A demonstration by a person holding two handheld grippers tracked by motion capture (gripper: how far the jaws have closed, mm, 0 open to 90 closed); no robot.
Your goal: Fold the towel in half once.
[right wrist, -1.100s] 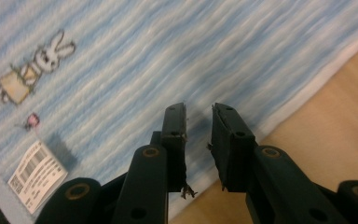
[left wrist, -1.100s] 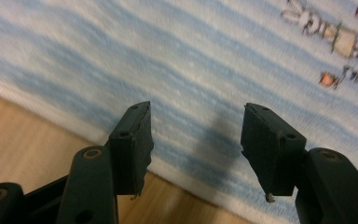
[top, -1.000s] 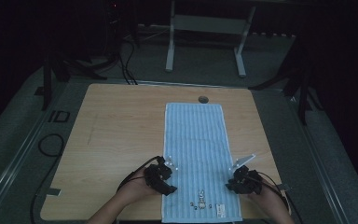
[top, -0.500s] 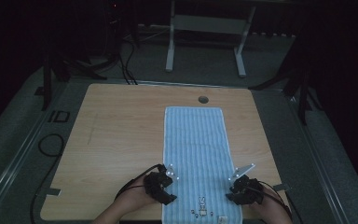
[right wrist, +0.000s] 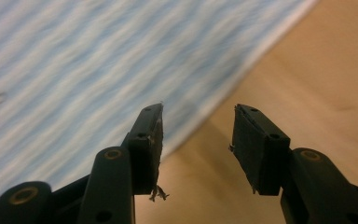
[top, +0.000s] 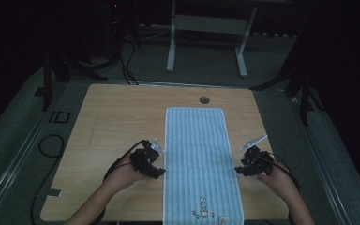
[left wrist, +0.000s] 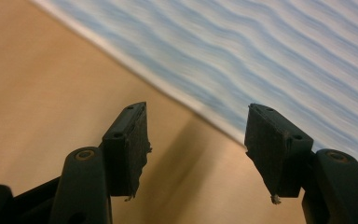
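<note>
Lying flat, towel [top: 200, 159], long axis running away from the person

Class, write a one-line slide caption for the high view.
Two open hand-held grippers, left and right, flank a blue striped towel lying flat on a wooden table.

We see the high view dim, the room beyond the table [top: 122, 117] nearly black. Both gripper views are brighter and warm-toned, but the striped towel [left wrist: 284, 51] smears with motion blur.
</note>
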